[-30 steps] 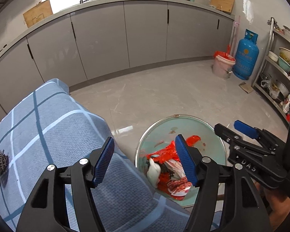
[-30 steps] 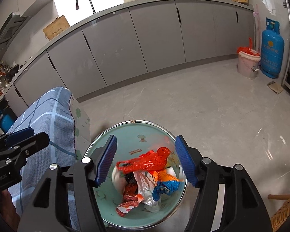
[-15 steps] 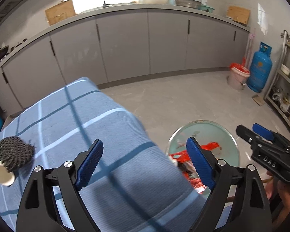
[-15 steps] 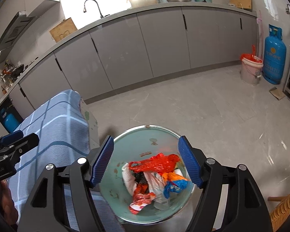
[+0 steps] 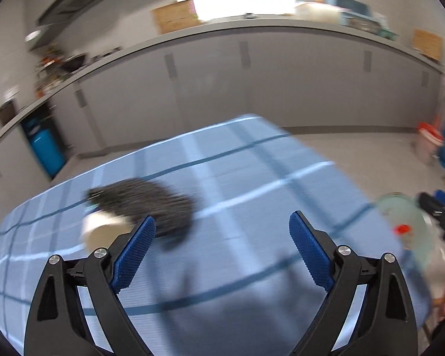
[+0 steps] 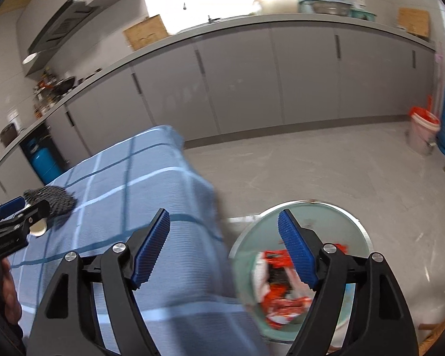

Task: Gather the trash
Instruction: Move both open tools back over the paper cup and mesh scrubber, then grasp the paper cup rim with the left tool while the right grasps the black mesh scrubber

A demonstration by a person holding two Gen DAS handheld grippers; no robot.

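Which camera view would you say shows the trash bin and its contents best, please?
The right wrist view: the trash bin sits low in frame beside the table, its round rim and the red and white wrappers inside visible, though partly behind a finger. The left wrist view catches only a blurred sliver of it at the right edge.

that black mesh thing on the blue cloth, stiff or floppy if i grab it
The black mesh wad looks like crumpled netting, so probably light and floppy, squashing between the jaws. It lies against a paper cup, so lifting it may nudge or roll the cup. The checked cloth underneath could snag.
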